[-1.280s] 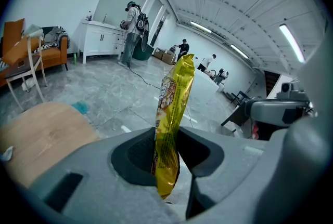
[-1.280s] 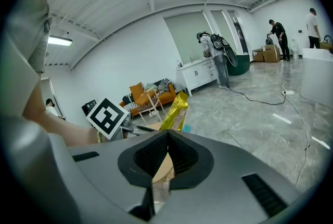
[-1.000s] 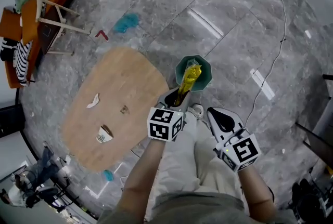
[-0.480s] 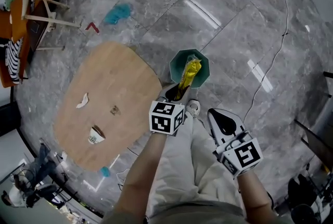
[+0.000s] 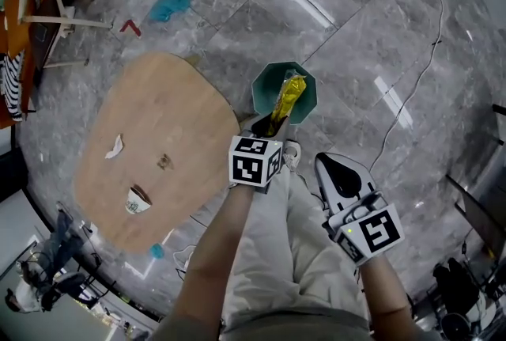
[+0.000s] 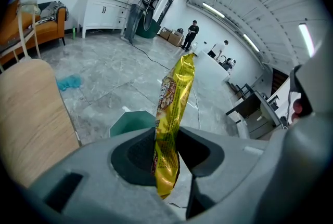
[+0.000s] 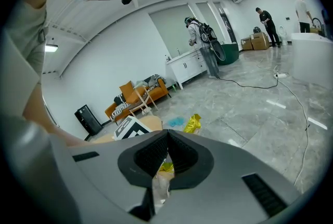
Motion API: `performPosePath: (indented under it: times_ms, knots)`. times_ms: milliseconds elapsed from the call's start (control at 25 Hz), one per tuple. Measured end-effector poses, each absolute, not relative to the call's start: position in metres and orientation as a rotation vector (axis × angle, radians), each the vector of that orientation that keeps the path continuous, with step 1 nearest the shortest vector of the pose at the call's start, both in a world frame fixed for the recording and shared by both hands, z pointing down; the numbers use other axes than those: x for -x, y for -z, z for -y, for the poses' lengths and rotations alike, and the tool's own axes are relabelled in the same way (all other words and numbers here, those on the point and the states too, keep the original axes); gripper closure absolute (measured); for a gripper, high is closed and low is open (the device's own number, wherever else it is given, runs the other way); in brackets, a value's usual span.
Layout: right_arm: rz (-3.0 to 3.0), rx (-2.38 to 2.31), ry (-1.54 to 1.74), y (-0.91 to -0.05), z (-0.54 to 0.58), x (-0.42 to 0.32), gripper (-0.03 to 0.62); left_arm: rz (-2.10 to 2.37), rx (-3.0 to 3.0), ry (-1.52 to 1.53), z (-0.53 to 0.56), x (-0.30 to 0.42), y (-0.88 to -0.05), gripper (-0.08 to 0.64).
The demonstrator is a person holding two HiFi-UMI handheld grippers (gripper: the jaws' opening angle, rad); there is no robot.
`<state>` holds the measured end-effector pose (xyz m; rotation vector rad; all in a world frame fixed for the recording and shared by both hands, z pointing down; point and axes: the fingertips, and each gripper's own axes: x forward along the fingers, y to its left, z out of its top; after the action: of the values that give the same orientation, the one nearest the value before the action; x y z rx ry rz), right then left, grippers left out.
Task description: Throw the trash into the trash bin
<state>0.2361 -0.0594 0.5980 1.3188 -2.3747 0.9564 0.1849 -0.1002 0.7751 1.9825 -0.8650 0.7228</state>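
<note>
Left gripper [image 5: 266, 126] clamped on lower end of yellow snack wrapper [image 5: 288, 96]. Wrapper sticks out ahead of jaws, top over mouth of green trash bin [image 5: 264, 83], likely lined up for drop. Right gripper [image 5: 341, 178] jaws together, empty, idle alongside. Wooden table [image 5: 158, 134] edge close left of bin; open floor beyond.

A long yellow foil wrapper [image 5: 288, 96] stands tilted, its lower end pinched between the left tongs [image 5: 267, 128] and its upper end above the open mouth of the dark green, angular-sided trash bin [image 5: 261, 88]. The bin stands upright on the grey floor [image 5: 356, 31], just right of the tabletop [image 5: 174, 118].
</note>
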Motion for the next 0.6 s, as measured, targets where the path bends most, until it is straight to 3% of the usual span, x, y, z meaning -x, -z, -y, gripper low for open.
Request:
performPosePath:
  times_ms: [600]
  knots:
    - [2.355,-1.345,-0.986,-0.603,0.061,-0.241,0.584,0.846,-1.936,-0.764,0.099,-0.191,-0.798,0.433]
